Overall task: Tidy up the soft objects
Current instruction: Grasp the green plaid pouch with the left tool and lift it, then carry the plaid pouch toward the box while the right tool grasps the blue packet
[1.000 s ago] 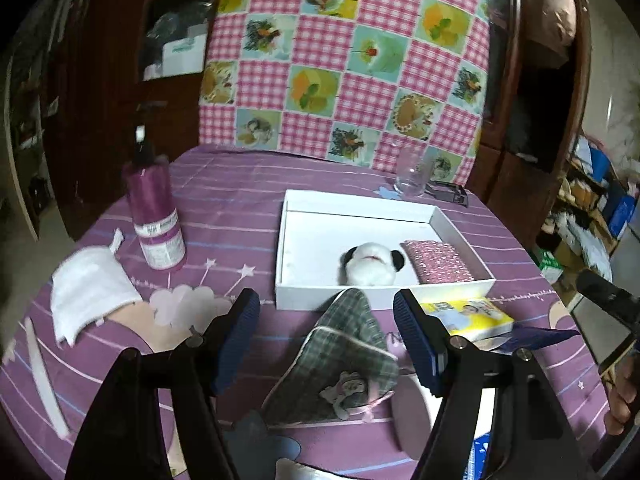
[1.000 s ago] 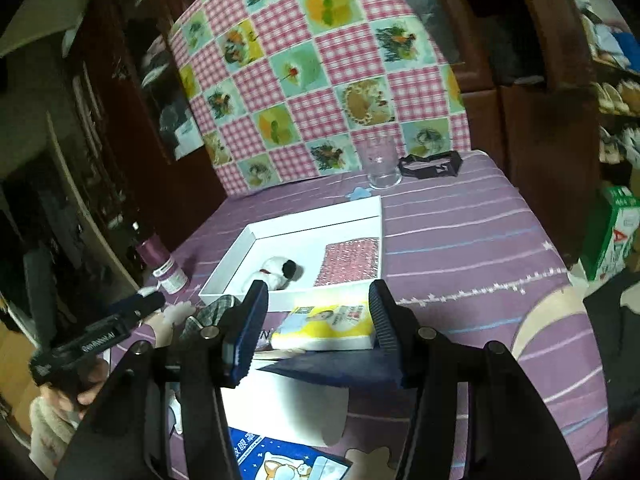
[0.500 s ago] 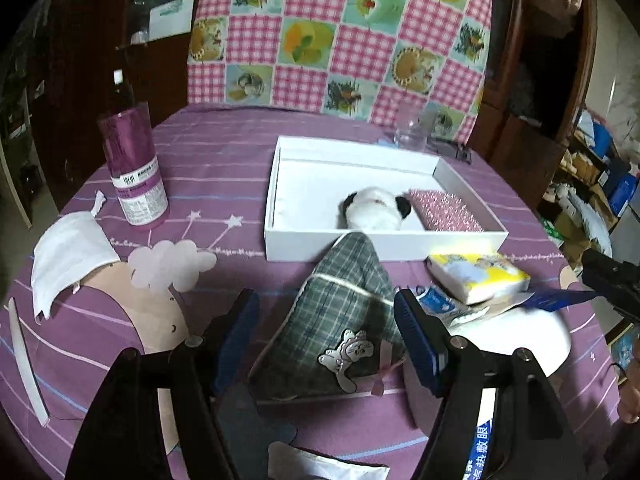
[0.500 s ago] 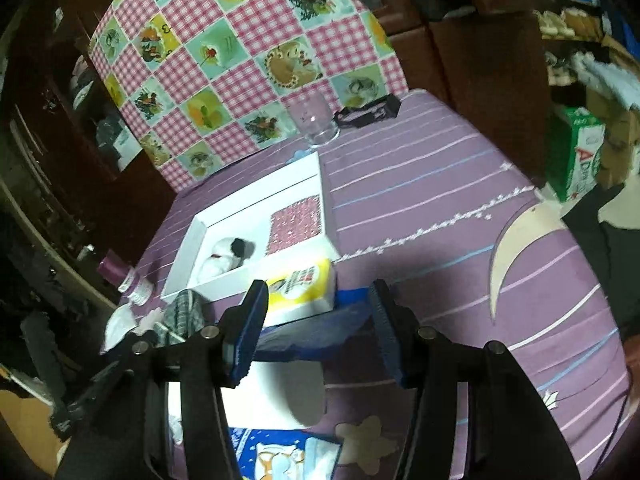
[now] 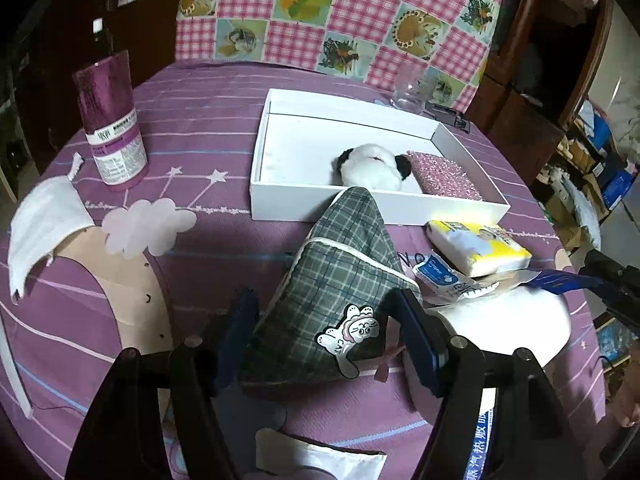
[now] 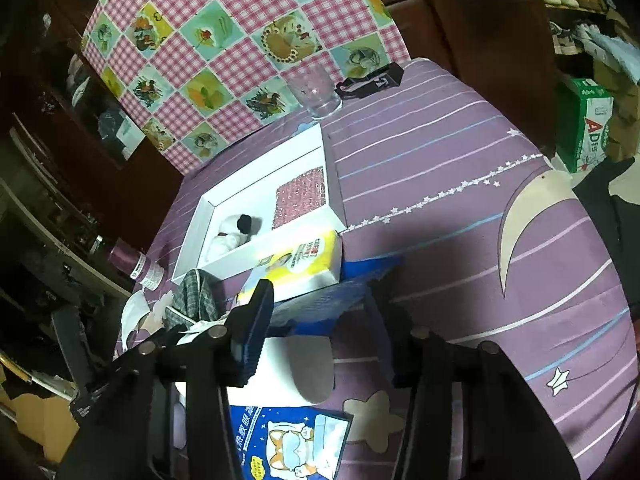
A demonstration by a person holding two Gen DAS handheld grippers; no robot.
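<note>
Two toys [image 5: 370,167] in white box [image 5: 280,196]

Left gripper [image 5: 326,332], lower centre of its frame: jaws parted wide, angled downward. Right gripper [image 6: 320,320], lower centre of its frame: jaws apart, having just been closing, tilted downward.

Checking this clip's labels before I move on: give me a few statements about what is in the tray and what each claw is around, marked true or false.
1. The white tray holds a panda plush and a pink glittery pad. True.
2. The plaid pouch lies inside the tray. False: it lies on the purple cloth in front of the tray, between the left claw's open fingers.
3. The purple bottle stands upright. True.
4. The right claw grips the tissue pack. False: it is open, short of it.
</note>
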